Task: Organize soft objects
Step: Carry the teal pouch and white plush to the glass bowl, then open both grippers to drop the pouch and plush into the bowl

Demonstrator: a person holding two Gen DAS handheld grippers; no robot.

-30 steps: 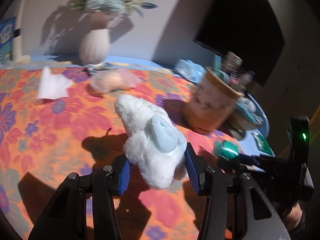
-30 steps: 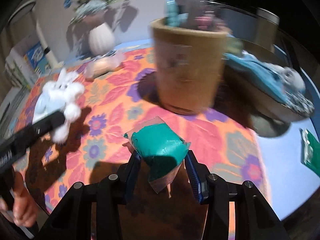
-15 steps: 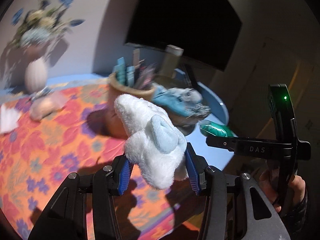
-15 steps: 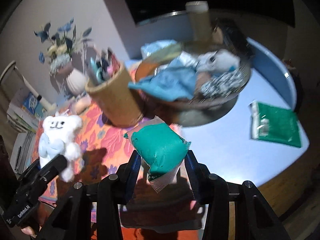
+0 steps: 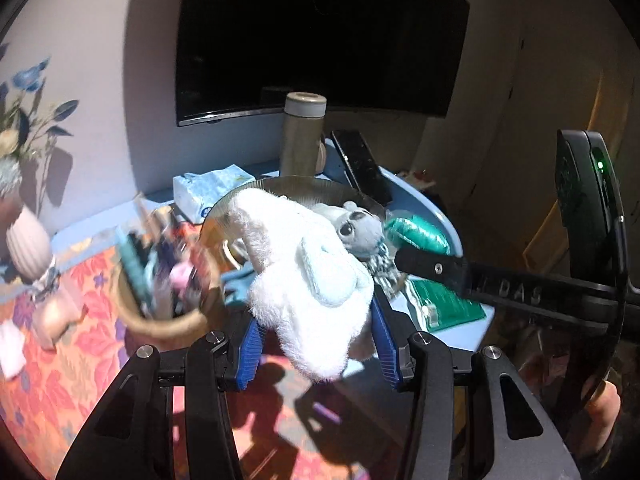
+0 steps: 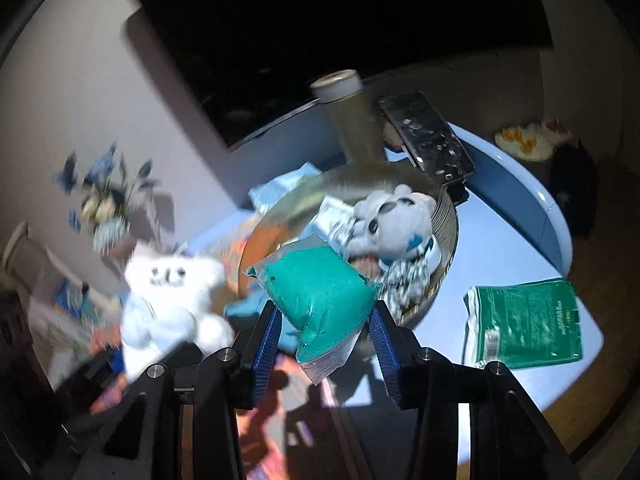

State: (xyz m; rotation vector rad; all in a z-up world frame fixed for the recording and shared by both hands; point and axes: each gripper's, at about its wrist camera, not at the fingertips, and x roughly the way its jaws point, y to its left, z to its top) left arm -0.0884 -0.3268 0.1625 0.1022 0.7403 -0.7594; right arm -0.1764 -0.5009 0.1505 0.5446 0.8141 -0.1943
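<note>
Left hand-held gripper (image 5: 316,344): from the left wrist view, its blue pads are pressed into the sides of a white plush toy (image 5: 304,280), jaws partway closed around the soft body; the toy is off the worktop, in front of the wire basket (image 5: 304,184).
Basket contents: a grey plush (image 5: 358,232) and some blue cloth already lie inside, so room looks tight.
Pencil cup (image 5: 168,280): stands just left of the toy, near the basket, full of tall things; a swing to the left could clip it and tip it over.
Flask (image 5: 302,136): upright at the far side of the basket, with a dark flat device (image 5: 360,164) beside it; an overshoot could knock either.
Right hand-held gripper (image 6: 324,340): from the right wrist view, nearly closed on a teal soft pack (image 6: 320,288), pads squeezing its sides, clear wrapper edge hanging below; the pack is held up, near the basket's near rim.
Grip risk: the slick wrapper could slide out of the pads, I'd guess, and land on the worktop (image 6: 500,232) short of the basket.
Crowding: the white toy hangs close at the left here; both hands heading for one basket could collide.
Green packet (image 6: 528,316): flat on the worktop to the right, near the edge; a stray brush might push it off.
</note>
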